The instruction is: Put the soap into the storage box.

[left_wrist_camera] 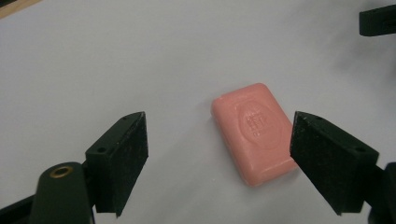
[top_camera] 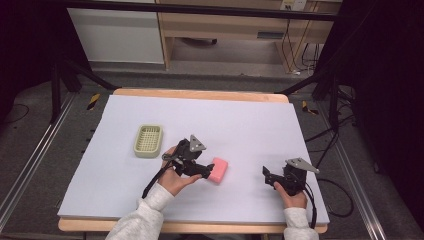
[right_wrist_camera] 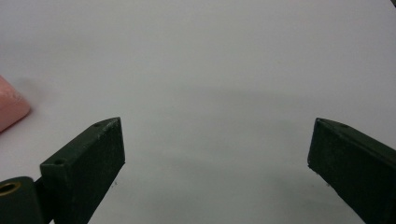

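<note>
Soap (left_wrist_camera: 254,132), pink, embossed stamp unreadable, between spread left tongs (left_wrist_camera: 219,154).

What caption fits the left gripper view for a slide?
Open left tool poised over a pink soap bar lying flat on the pale table cover.

Pink rectangular soap bar (left_wrist_camera: 254,133) with rounded corners and an embossed oval stamp on top, lying flat on the pale lavender table mat (top_camera: 240,125), a bit right of centre. Pale green slotted plastic soap dish (top_camera: 148,140) sitting upright, empty, well left of it.
</note>
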Motion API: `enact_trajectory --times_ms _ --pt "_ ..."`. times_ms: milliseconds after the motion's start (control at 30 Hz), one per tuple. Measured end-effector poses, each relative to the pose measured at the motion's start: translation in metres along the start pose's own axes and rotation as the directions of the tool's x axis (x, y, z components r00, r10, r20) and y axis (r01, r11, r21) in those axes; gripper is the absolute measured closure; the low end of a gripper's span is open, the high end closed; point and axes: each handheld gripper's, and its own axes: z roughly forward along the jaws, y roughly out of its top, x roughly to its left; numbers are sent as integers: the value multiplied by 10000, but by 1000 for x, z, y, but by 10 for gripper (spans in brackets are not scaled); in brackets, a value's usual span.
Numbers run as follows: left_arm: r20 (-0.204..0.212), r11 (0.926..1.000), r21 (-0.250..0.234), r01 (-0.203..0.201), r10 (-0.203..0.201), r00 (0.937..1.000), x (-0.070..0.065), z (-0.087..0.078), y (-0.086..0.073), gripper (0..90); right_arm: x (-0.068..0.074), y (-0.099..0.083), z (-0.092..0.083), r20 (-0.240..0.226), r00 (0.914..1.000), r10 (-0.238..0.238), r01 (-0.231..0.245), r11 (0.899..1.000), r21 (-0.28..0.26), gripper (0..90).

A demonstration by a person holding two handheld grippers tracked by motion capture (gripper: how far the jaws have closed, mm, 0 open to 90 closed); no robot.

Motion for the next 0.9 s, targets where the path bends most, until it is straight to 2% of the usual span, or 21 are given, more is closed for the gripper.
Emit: enact_trajectory --times_ms 400,900 --pt "112 9988 402 -262 258 9996 -13 16 5 192 0 0 0 -31 10000 17 -17 10000 20 42" --pt "225 9974 702 -145 130 9997 -20 33 5 203 0 0 1 -60 10000 28 -28 10000 44 43"
